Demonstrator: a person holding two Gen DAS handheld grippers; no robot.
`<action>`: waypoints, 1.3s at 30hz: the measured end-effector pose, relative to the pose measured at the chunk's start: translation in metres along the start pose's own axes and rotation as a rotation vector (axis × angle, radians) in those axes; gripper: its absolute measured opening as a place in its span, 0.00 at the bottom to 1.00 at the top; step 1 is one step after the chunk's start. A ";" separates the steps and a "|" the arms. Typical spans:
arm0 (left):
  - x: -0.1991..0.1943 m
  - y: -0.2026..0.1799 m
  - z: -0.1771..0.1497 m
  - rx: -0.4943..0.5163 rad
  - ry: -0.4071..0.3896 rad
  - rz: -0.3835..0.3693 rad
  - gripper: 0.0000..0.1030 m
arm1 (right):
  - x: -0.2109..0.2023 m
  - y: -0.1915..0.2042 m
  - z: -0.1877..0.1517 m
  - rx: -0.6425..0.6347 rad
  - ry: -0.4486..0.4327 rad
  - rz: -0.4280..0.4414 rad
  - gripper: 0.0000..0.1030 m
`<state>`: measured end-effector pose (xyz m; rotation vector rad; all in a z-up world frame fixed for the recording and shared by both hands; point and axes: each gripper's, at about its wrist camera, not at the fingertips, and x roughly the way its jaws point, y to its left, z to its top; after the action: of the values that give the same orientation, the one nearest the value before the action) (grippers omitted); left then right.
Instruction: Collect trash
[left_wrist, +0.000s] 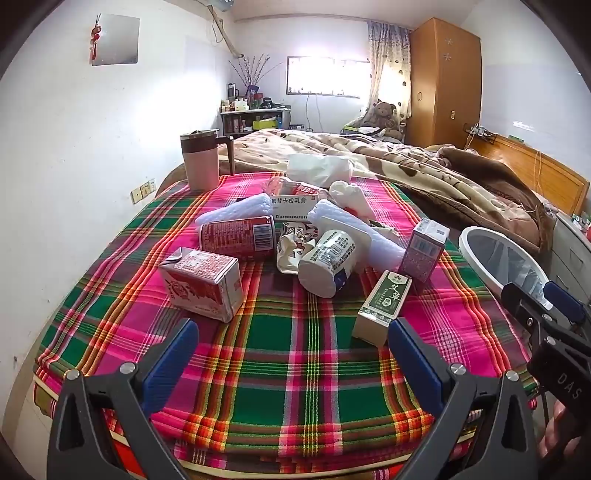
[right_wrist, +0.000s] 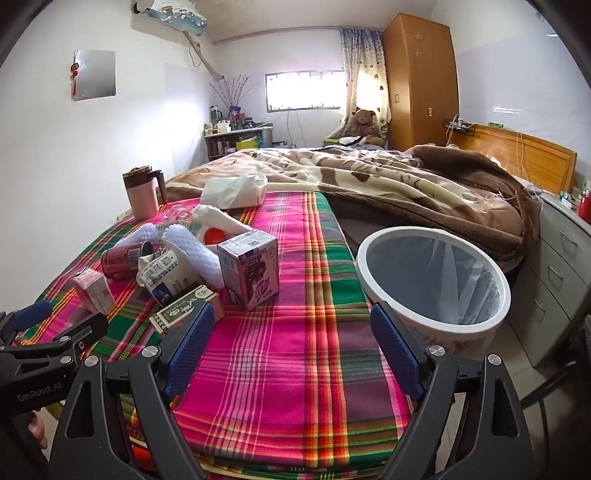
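A heap of trash lies on the pink-and-green plaid cloth (left_wrist: 295, 332) over the bed: a red drink can (left_wrist: 238, 236) on its side, a red-and-white carton (left_wrist: 201, 282), a white paper cup (left_wrist: 327, 264), and a green-and-white slim box (left_wrist: 382, 306). A white round bin with a clear liner (right_wrist: 432, 277) stands beside the bed. The left gripper (left_wrist: 293, 354) and the right gripper (right_wrist: 291, 350) both gape wide, holding nothing.

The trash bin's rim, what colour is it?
White, on the trash bin; the right wrist view shows it best.
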<state>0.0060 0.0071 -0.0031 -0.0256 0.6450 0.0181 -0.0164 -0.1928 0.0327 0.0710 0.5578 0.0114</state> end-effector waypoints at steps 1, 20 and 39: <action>0.000 0.000 0.000 -0.001 0.000 0.000 1.00 | 0.000 0.000 0.000 0.001 0.001 0.000 0.85; -0.001 -0.001 0.000 0.004 -0.001 -0.003 1.00 | -0.002 0.000 0.000 -0.003 0.000 -0.001 0.85; -0.001 0.000 0.000 0.000 -0.001 -0.002 1.00 | -0.003 0.001 0.000 -0.006 0.000 -0.002 0.85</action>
<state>0.0052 0.0067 -0.0030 -0.0263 0.6443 0.0161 -0.0188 -0.1923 0.0345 0.0648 0.5575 0.0108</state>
